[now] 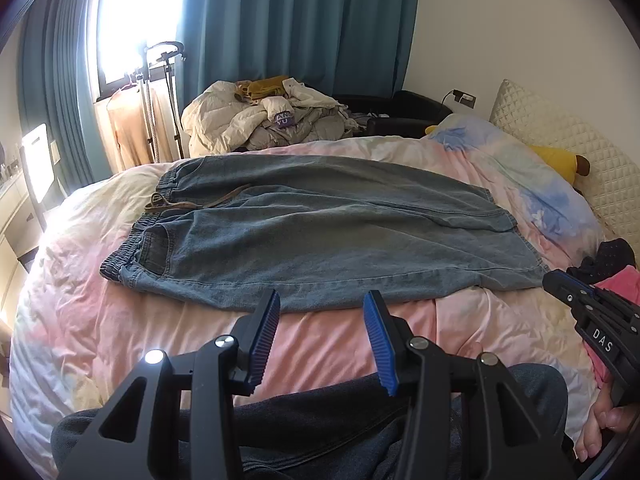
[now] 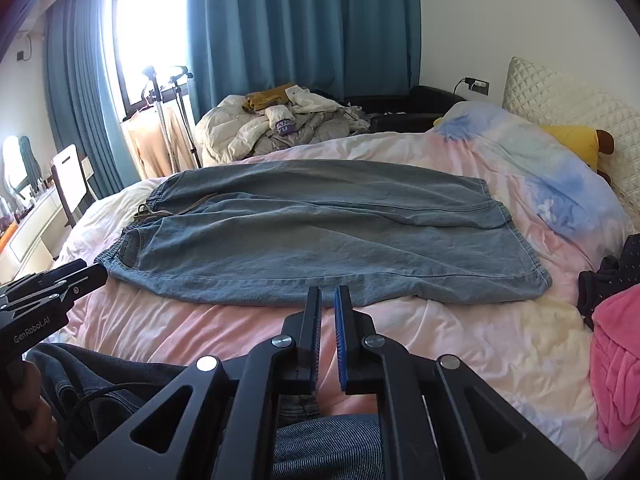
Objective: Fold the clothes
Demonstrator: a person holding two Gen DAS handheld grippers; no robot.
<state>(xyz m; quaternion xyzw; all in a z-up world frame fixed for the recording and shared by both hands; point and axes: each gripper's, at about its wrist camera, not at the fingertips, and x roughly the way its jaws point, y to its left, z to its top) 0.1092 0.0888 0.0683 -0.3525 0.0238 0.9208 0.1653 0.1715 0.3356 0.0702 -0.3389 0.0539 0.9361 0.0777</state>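
Left gripper (image 1: 320, 300) is hovering open, right gripper (image 2: 328, 300) nearly closed (both empty) before the jeans (image 1: 320, 220); pinching only one denim layer risks a lopsided fold

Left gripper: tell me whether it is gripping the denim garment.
No, the left gripper is open with nothing between its fingers, short of the denim garment.

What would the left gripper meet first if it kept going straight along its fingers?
Most likely the near edge of the denim garment spread on the bed; the left gripper is open and empty, and bare pink bedding may come first.
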